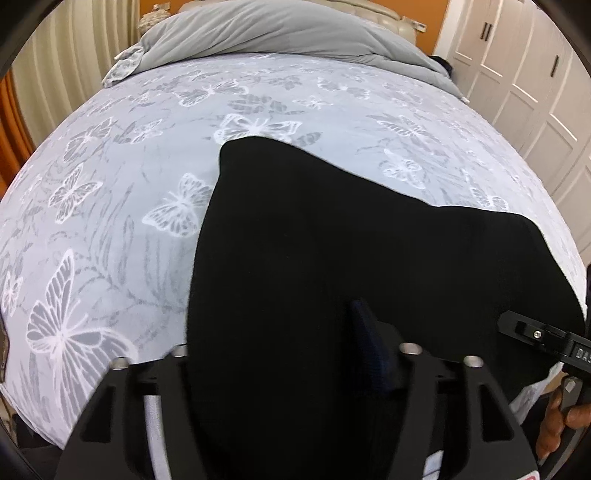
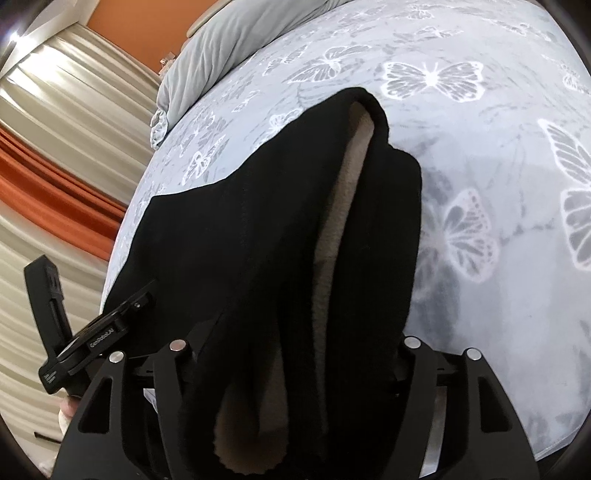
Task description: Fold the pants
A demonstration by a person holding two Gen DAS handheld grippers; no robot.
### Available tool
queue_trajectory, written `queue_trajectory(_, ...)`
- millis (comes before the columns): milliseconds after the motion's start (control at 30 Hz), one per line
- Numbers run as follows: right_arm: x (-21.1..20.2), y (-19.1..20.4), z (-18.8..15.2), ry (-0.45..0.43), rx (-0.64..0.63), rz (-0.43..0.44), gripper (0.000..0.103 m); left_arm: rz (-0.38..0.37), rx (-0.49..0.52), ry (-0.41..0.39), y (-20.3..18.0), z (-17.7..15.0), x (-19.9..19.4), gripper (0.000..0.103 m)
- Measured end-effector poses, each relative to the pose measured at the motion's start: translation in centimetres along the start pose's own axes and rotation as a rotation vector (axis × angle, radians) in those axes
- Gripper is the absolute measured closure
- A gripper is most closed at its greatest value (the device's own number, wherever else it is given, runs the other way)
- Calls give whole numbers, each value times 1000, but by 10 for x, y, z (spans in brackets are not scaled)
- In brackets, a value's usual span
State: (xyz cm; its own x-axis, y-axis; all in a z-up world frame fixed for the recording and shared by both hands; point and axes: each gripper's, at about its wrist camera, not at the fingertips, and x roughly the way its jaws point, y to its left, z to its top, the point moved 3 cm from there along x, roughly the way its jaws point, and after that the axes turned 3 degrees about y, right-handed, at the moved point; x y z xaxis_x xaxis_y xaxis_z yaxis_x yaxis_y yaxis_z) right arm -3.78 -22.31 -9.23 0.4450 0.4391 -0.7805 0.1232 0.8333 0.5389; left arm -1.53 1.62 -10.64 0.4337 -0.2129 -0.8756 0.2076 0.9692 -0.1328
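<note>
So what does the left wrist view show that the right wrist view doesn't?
Only the left wrist view: white wardrobe doors and the pants as plain black cloth. Only the right wrist view: the pants' pale inner lining and orange curtain. Both: the butterfly bedspread, the grey duvet and black cloth lying between each tool's fingers.

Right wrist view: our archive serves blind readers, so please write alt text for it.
Black pants with a pale lining lie on a butterfly-print bedspread, their near end between the fingers of the right gripper. The left gripper shows at lower left; a grey pillow and curtains lie beyond.
</note>
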Motion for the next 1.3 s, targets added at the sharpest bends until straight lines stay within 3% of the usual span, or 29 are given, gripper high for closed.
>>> queue_trajectory(33,-3,4,-1,-12,-15,4,57,-22,-14,8,2,0,2,39)
queue_trajectory(67,-6,9,-2,-24,-28,1,63,-46,-25,15,3,1,3,49)
queue_trajectory(100,-15,17,-1,-49,-49,0,65,-88,-41,13,6,3,1,66)
queue_trajectory(167,-37,33,2,-98,-68,49,67,-115,-39,-20,6,7,-15,72)
queue_trajectory(267,-74,69,14,-175,-163,59,67,-194,-53,-43,3,18,-44,74)
queue_trajectory(433,-140,120,55,-323,-284,98,67,-231,-20,-207,-4,60,-123,74)
queue_trajectory(600,-178,156,110,-427,-357,159,66,-208,59,-401,-17,112,-197,73)
queue_trajectory(767,-173,169,185,-511,-392,205,65,-177,85,-532,-20,174,-221,71)
queue_trajectory(900,-138,160,247,-535,-369,229,65,-182,78,-571,-14,237,-200,71)
queue_trajectory(1067,-63,123,305,-506,-303,214,64,-176,70,-558,-4,301,-136,71)
queue_trajectory(1200,18,82,326,-419,-244,164,64,-162,47,-455,7,333,-44,71)
queue_trajectory(1300,95,35,331,-284,-175,100,58,-165,-3,-346,22,338,38,69)
